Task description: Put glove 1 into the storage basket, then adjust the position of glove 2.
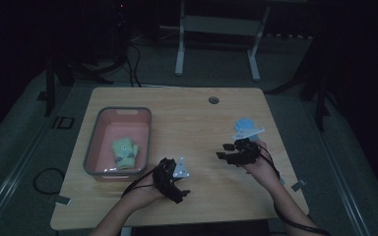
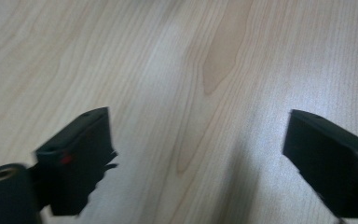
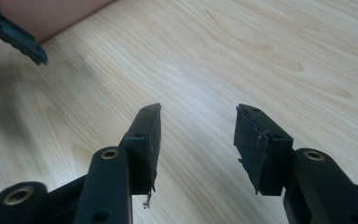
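Note:
A light blue glove lies on the wooden table at the right, just beyond my right hand. My right gripper is open, points left over bare wood, and holds nothing. My left gripper hovers near the table's front middle with its jaws spread wide over bare wood, also holding nothing. A green and yellow glove lies inside the grey-rimmed pink bin on the left of the table.
The table has a round cable hole near its far edge. A white desk frame stands on the floor behind it. A cable loop lies on the floor at the left. Bare wood spans the table's middle.

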Action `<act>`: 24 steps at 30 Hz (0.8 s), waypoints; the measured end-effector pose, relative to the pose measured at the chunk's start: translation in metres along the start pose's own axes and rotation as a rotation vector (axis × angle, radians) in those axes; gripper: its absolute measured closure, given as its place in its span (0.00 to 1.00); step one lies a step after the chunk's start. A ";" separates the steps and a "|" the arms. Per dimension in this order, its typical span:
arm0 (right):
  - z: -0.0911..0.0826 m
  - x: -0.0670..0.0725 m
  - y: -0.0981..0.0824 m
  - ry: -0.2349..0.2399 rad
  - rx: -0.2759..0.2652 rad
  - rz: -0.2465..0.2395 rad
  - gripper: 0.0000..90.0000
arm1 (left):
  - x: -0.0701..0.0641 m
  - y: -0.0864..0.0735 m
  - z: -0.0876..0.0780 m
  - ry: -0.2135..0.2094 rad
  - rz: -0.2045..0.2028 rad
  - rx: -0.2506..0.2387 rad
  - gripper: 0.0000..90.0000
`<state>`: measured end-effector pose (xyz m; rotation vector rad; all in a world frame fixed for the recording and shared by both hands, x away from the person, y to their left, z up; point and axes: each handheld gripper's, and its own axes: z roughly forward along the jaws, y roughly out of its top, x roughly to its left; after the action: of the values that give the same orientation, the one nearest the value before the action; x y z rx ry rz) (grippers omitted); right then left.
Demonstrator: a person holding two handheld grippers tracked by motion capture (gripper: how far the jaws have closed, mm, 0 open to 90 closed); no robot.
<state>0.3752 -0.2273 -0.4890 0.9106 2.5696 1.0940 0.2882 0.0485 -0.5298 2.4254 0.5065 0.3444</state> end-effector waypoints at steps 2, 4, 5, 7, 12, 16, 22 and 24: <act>-0.002 -0.004 -0.006 -0.005 0.005 0.002 0.57 | -0.002 -0.003 0.003 0.004 0.003 -0.003 0.08; -0.005 -0.009 -0.011 -0.016 0.000 0.007 0.57 | -0.005 -0.004 0.005 0.001 -0.003 -0.016 0.07; -0.007 -0.012 -0.014 -0.021 -0.001 0.010 0.57 | -0.006 -0.004 0.005 -0.002 -0.005 -0.023 0.07; -0.009 -0.018 -0.019 -0.035 -0.007 0.015 0.57 | -0.007 -0.006 0.008 -0.016 -0.008 -0.025 0.07; -0.017 -0.035 -0.027 -0.082 -0.003 0.040 0.57 | -0.012 -0.011 0.014 -0.016 -0.004 -0.019 0.07; -0.024 -0.050 -0.031 -0.120 -0.005 0.055 0.57 | -0.016 -0.017 0.015 0.034 0.017 -0.002 0.07; -0.027 -0.071 -0.031 -0.159 -0.014 0.064 0.59 | -0.015 -0.026 0.011 0.025 -0.044 -0.027 0.07; -0.027 -0.077 -0.029 -0.185 -0.010 0.064 0.60 | -0.017 -0.028 0.010 0.040 -0.062 -0.036 0.07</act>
<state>0.4122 -0.3057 -0.4945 1.0463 2.3986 0.9884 0.2689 0.0567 -0.5572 2.3672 0.5865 0.3733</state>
